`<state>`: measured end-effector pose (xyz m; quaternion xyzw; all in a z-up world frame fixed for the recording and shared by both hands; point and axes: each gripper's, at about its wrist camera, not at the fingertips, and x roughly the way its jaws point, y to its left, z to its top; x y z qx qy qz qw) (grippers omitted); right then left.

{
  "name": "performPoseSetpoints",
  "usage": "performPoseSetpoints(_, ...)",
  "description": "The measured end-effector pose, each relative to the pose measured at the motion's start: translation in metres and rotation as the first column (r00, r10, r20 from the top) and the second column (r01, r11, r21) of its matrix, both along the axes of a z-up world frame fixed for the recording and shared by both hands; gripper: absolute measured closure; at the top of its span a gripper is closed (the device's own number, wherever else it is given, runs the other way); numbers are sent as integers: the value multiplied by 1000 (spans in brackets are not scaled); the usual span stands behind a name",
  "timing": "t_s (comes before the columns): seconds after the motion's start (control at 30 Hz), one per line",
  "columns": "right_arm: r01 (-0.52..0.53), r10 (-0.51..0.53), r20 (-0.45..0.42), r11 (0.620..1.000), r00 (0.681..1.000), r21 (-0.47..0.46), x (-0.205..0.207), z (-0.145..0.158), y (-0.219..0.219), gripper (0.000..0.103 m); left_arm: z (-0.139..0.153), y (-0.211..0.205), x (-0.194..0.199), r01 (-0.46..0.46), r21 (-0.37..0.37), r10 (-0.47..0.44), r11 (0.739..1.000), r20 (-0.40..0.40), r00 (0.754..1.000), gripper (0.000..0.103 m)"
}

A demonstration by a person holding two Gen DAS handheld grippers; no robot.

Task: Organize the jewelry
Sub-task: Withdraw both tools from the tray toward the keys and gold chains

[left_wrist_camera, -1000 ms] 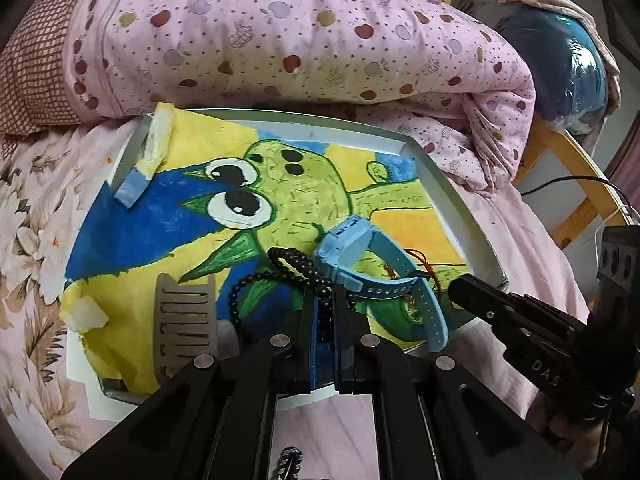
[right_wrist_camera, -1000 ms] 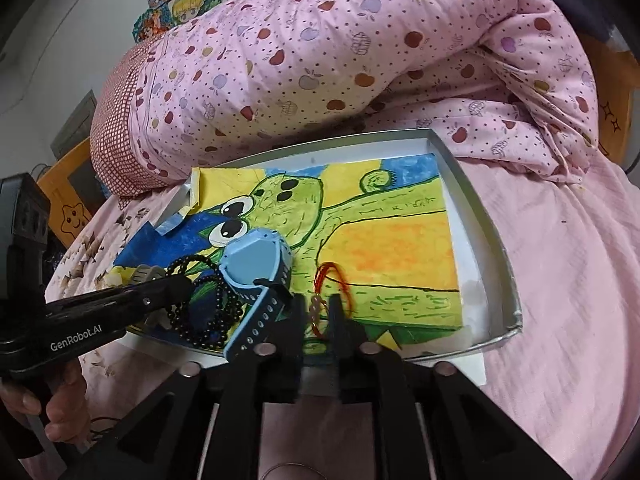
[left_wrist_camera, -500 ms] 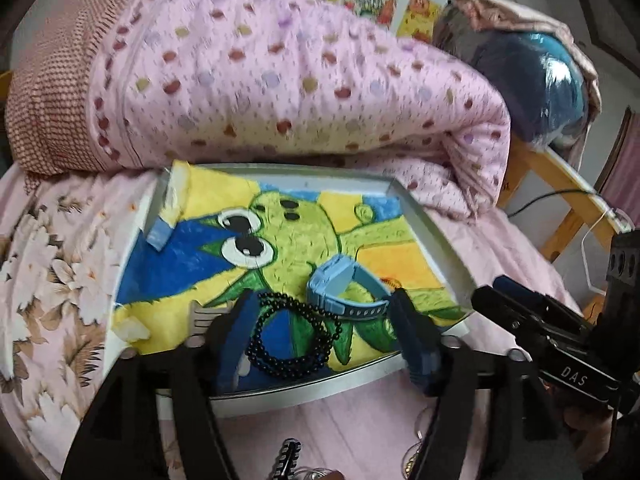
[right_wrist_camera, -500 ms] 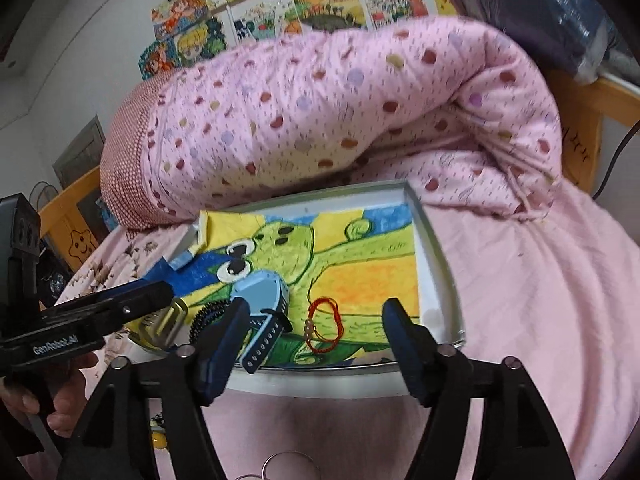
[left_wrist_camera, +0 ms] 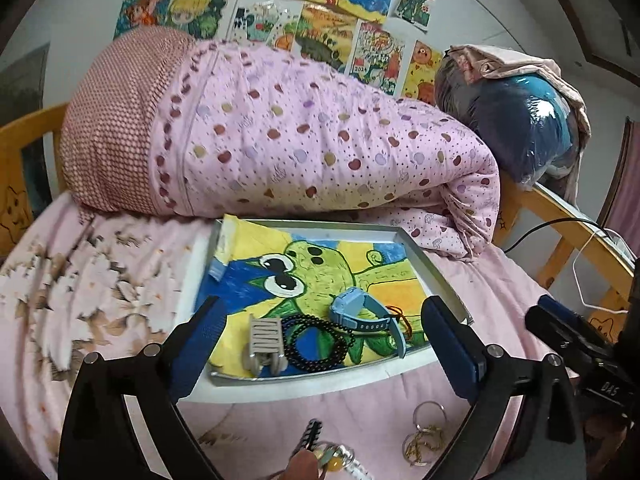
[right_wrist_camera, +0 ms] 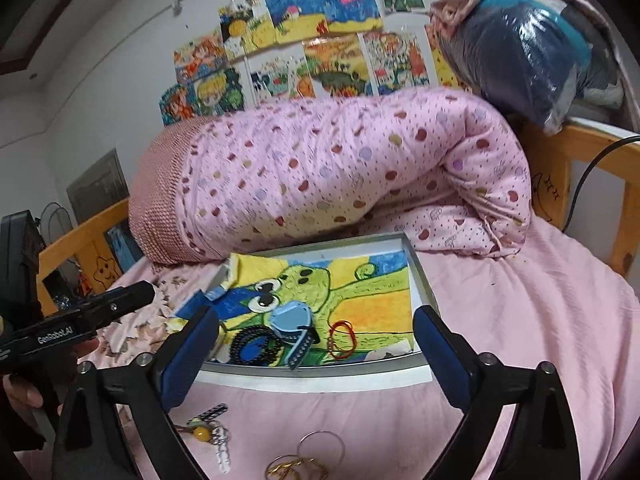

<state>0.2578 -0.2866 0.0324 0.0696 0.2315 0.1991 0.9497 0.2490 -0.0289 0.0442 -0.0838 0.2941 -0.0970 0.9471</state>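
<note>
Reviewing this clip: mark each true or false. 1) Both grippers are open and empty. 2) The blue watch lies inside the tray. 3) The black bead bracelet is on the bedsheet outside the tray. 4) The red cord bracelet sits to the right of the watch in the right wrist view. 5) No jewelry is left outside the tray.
1) True: the left gripper and right gripper both stand wide open, holding nothing.
2) True: the blue watch lies in the tray.
3) False: the black bead bracelet lies in the tray, beside the watch.
4) True: the red cord bracelet.
5) False: gold rings and a hair clip lie on the bedsheet.
</note>
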Motion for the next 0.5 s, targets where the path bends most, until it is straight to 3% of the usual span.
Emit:
performPoseSetpoints(0.2,15,-17,48,999,999,37,-33,10,-3,0,11,1,-39,8,26,-9,1000,65,998,6)
performPoseSetpoints(0.5,43,-43,46,999,998,11,-80,11,-7,0,15,9,-97,8,47,-12,999,85,996,2)
